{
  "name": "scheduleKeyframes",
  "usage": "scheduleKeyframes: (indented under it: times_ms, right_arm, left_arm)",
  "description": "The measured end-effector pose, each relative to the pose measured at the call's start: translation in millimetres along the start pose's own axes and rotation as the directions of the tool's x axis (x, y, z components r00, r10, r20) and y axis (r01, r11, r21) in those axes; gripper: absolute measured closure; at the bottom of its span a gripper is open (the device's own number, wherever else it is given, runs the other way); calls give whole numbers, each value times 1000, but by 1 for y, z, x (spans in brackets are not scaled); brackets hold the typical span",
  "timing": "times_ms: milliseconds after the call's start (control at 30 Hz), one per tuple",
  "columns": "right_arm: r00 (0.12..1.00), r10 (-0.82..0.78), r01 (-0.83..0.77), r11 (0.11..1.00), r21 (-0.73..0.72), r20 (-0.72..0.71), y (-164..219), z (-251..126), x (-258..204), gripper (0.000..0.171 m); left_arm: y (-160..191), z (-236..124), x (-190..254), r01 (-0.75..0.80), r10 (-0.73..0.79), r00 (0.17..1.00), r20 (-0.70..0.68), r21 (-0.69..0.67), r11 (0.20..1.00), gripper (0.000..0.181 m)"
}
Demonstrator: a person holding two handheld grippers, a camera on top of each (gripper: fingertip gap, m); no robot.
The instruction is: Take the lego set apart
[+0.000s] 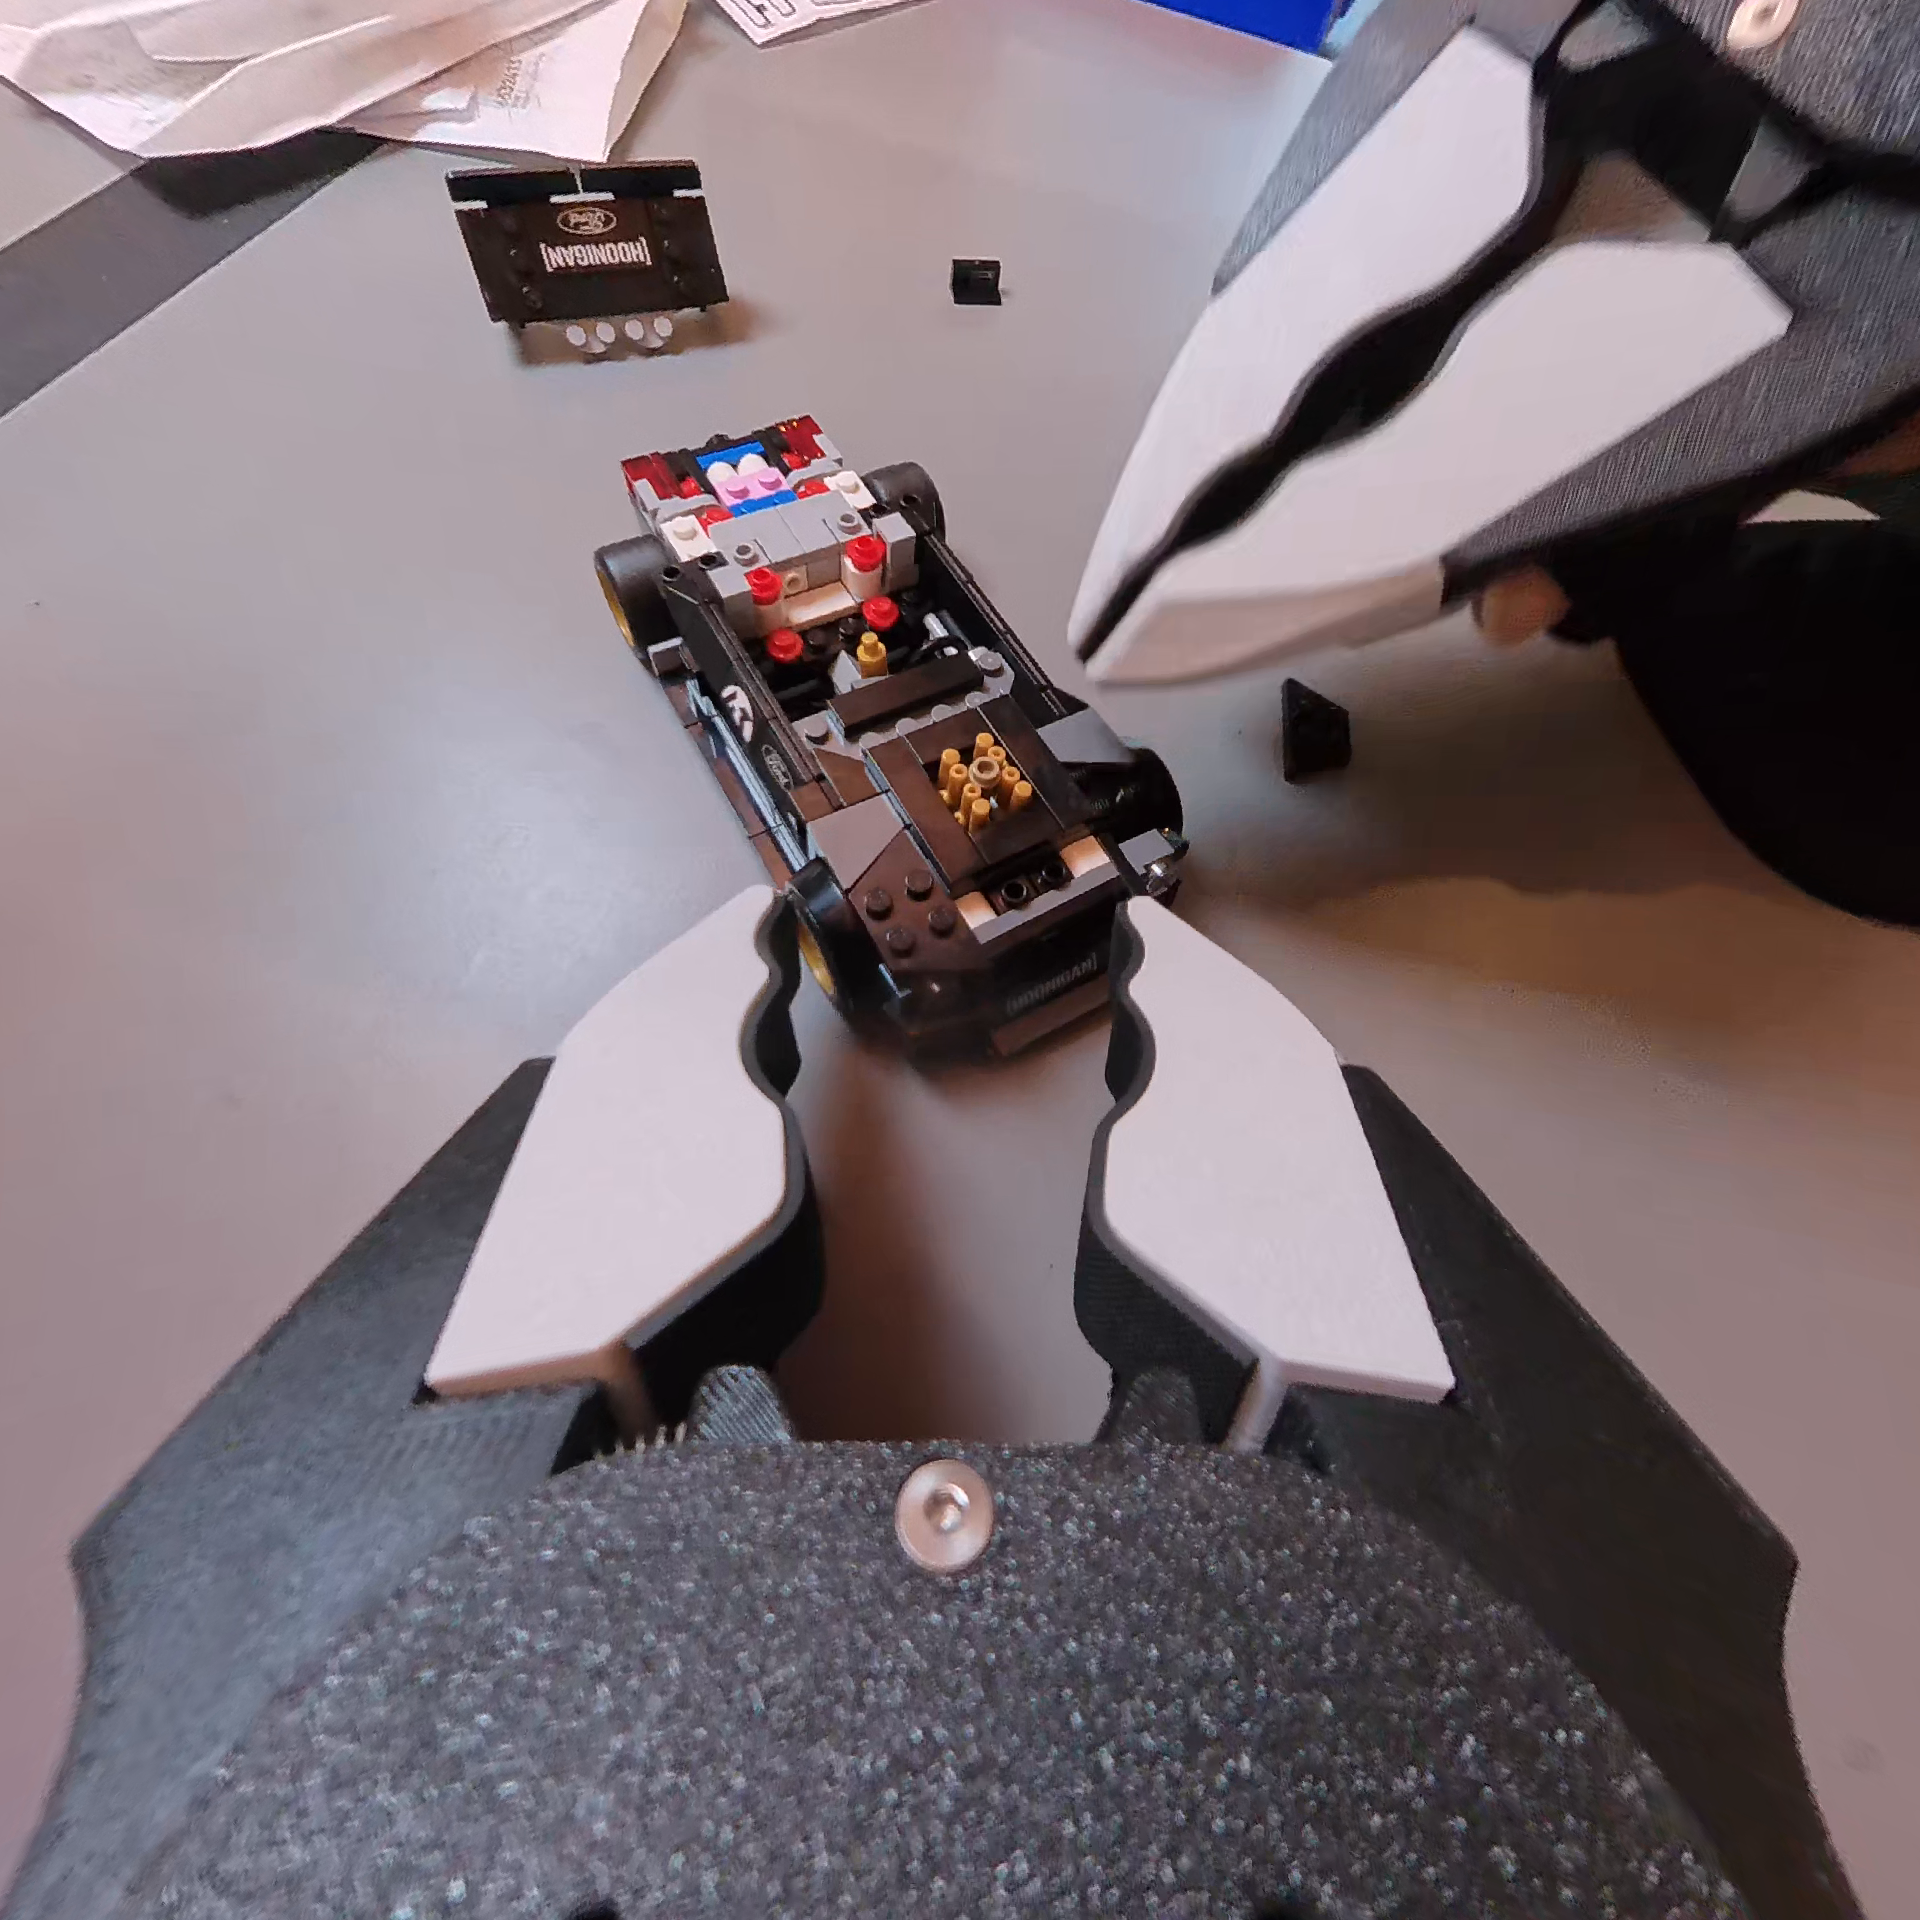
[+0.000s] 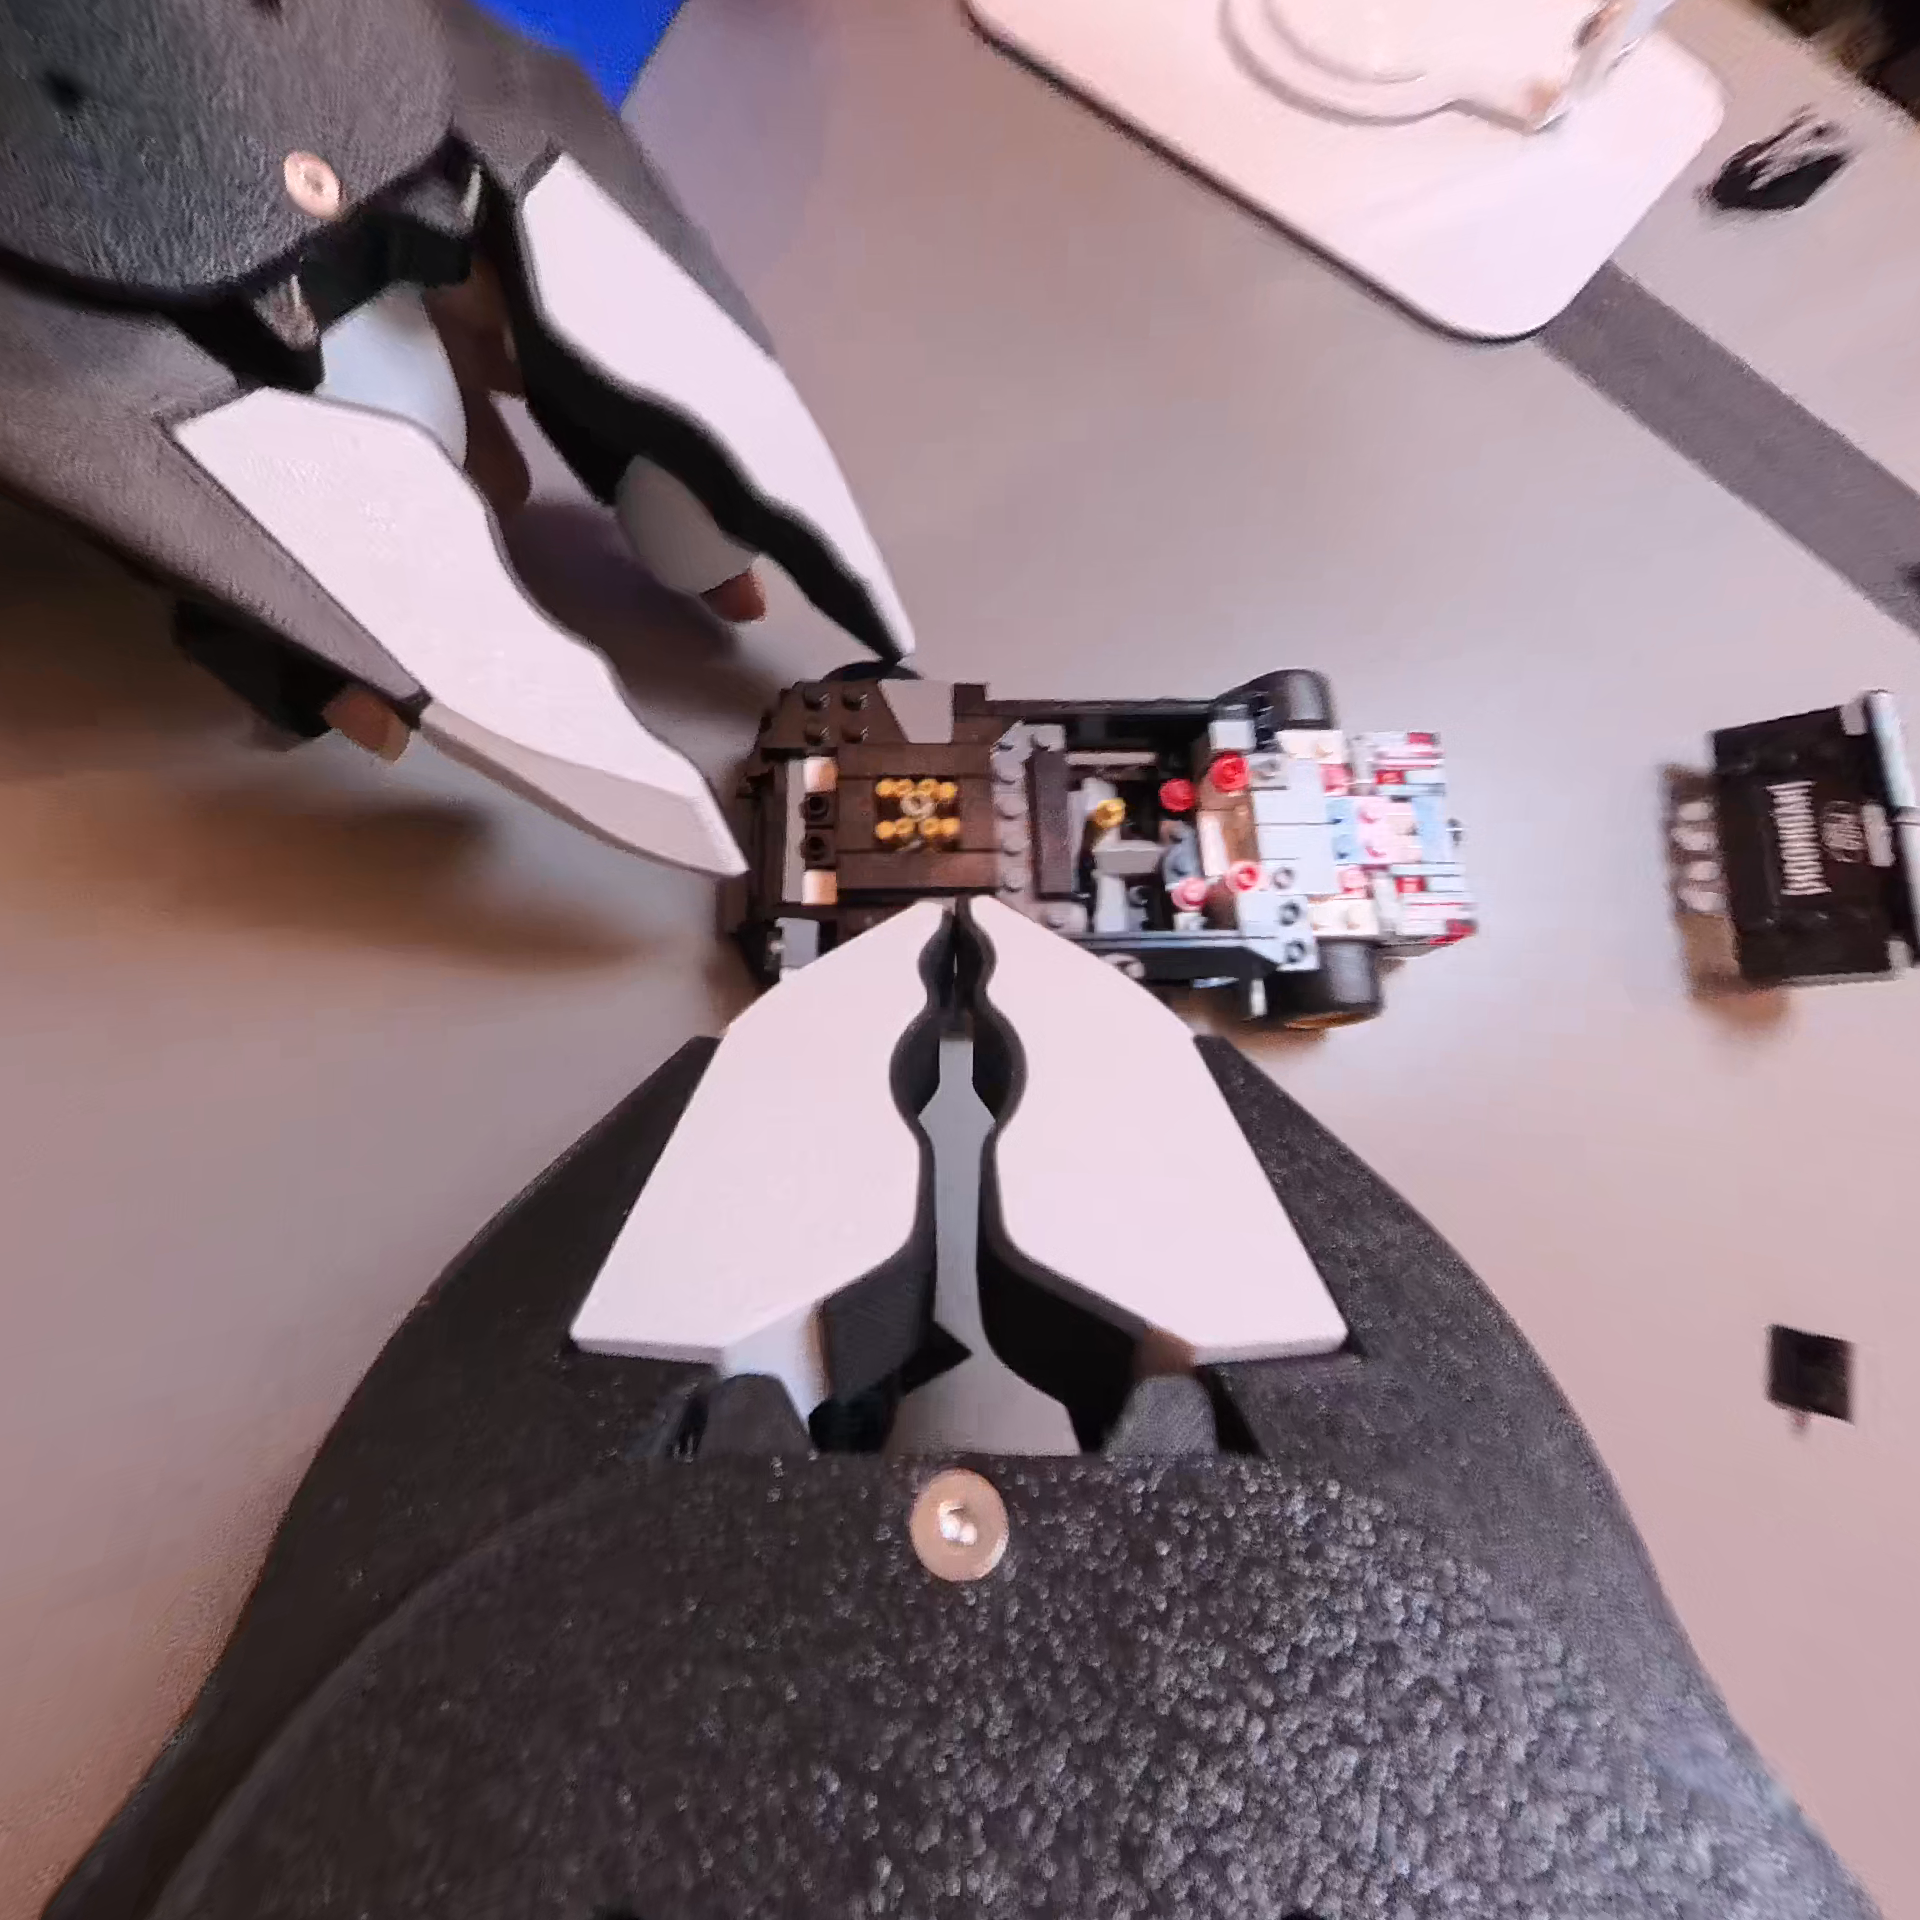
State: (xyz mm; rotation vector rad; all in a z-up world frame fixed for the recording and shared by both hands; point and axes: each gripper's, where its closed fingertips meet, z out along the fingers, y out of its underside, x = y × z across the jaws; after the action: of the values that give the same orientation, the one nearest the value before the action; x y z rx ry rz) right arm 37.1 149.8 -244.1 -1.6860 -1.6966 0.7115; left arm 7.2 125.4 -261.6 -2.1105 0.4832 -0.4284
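A black lego car with its roof off stands on the grey table. Gold engine studs and red, grey and pink inner bricks show. My left gripper is open, with its fingertips on either side of the car's front end. My right gripper is shut and empty, its tip over the near side of the car's hood. In the left wrist view the right gripper hovers just right of the car. In the right wrist view the left gripper straddles the car's nose.
The detached black roof piece lies beyond the car; it also shows in the right wrist view. Small black bricks lie loose. Papers and a white tray lie at the table's far side. The tips of one gripper are about 5 cm away from the tips of the other.
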Motion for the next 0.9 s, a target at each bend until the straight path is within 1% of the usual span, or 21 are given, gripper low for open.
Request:
scheduleKeyframes:
  times_ms: [67, 133, 200, 333, 500, 700, 833, 900]
  right_arm:
    - [999, 33, -32, 997, 65, -14, -8, -10, 9, 171]
    - [999, 37, -37, 996, 84, 7, -9, -14, 12, 163]
    - [999, 20, -22, 998, 59, 36, -4, -12, 9, 156]
    - [993, -21, 20, 1000, 12, 112, 3, 0, 0, 150]
    - [983, -53, 66, 995, -72, 175, 9, 9, 0, 148]
    - [956, -73, 126, 977, -172, 285, 11, 9, -1, 147]
    - [945, -86, 167, 957, -238, 315, 11, 10, 0, 150]
    - [941, -76, 166, 953, -253, 329, 10, 11, -2, 153]
  left_arm:
    - [-1, -1, -1, 4, -4, 1000, 0, 10, 1000, 124]
    - [-1, 0, -1, 14, -14, 1000, -6, 9, 1000, 124]
    - [1, 2, 0, 20, -20, 1000, -14, -4, 1000, 124]
    - [1, 3, 1, 10, -10, 1000, -10, -9, 1000, 124]
    - [1, 2, 0, 17, -17, 1000, -11, -7, 1000, 125]
    - [-2, 1, 0, -12, 12, 1000, 1, 10, 1000, 126]
    - [-12, 4, 1, -20, 20, 1000, 3, 41, 999, 127]
    - [-13, 8, 0, -15, 15, 1000, 7, 31, 999, 127]
